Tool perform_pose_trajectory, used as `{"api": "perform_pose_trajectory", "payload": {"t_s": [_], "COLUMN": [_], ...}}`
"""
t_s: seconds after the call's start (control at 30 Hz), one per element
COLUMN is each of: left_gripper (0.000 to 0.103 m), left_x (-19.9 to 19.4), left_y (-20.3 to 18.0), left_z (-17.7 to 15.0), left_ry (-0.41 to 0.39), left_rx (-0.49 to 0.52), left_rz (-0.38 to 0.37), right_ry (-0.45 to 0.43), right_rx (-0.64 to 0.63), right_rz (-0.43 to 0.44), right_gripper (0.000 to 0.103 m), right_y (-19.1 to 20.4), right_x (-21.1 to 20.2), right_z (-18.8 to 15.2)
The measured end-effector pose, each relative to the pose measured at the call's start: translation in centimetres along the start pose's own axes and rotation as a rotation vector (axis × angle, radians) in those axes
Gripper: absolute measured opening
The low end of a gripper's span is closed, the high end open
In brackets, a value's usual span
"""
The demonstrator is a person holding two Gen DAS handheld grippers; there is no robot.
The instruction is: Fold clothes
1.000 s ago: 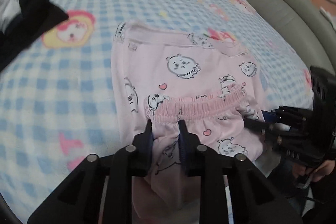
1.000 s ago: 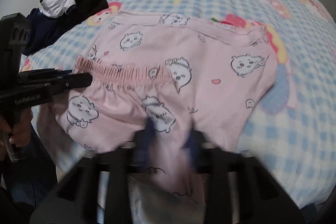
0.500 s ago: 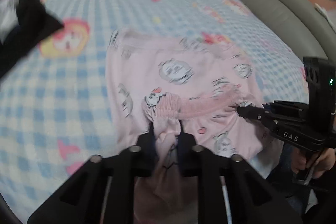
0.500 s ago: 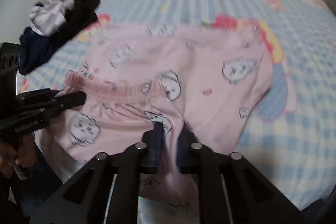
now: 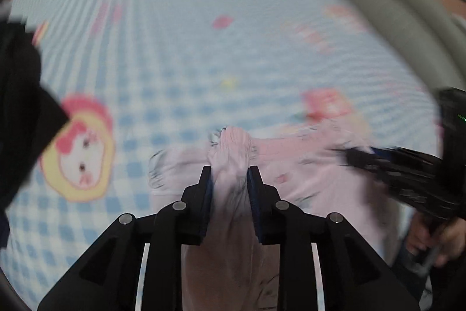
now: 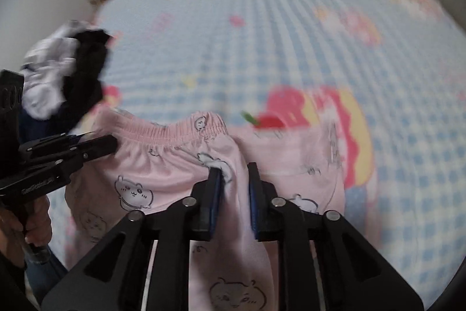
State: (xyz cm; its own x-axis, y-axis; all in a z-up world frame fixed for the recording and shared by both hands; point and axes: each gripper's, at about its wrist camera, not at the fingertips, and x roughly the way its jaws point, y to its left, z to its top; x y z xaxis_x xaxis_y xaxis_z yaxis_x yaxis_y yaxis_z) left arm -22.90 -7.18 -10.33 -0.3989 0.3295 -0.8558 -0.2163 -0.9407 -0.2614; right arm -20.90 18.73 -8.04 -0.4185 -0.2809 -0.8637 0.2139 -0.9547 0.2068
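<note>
Pink pajama pants (image 6: 163, 165) printed with cartoon animals lie on the near part of a blue checked bed. Their gathered waistband (image 6: 174, 130) is lifted and carried over the rest of the cloth. My left gripper (image 5: 229, 169) is shut on a bunch of the pink pants (image 5: 233, 153) at one end of the waistband. My right gripper (image 6: 234, 168) is shut on the pink cloth at the other end. In the right wrist view the left gripper (image 6: 110, 142) shows from the side at the left, and in the left wrist view the right gripper (image 5: 355, 153) shows blurred at the right.
A heap of black and white clothes (image 6: 67, 72) sits at the bed's left side, seen also as dark cloth (image 5: 20, 112). The blue checked sheet (image 6: 247, 54) with cartoon prints stretches ahead. A grey padded bed edge (image 5: 378, 10) curves along the right.
Both grippers have swung the waistband end forward across the bed, folding the pink pants over themselves. The views are blurred by motion, and more bare sheet lies ahead.
</note>
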Motion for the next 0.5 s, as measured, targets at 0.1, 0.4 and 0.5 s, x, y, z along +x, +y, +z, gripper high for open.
{"api": "perform_pose_trajectory", "payload": {"t_s": [0.1,0.4,0.5], "left_gripper": [0.035,0.051,0.055], "left_x": [-3.0,-6.5,-4.2], "left_y": [1.5,5.6,5.9], "left_z": [-1.4,-12.6,-14.8], "left_ry": [-0.091,-0.145,-0.063], "left_rx": [-0.06,-0.411,-0.495], "left_rz": [-0.067,-0.193,-0.312], "right_ry": [-0.063,-0.074,-0.056], "right_rx": [0.033,0.109,0.146], "right_rz": [0.049,0.073,0.1], "right_gripper": [0.024,0.045,0.048], "right_y": [-1.1,-3.0,-3.2], "right_x": [-2.7,-5.1,-4.3], "right_z": [-0.9,-7.0,-8.7]}}
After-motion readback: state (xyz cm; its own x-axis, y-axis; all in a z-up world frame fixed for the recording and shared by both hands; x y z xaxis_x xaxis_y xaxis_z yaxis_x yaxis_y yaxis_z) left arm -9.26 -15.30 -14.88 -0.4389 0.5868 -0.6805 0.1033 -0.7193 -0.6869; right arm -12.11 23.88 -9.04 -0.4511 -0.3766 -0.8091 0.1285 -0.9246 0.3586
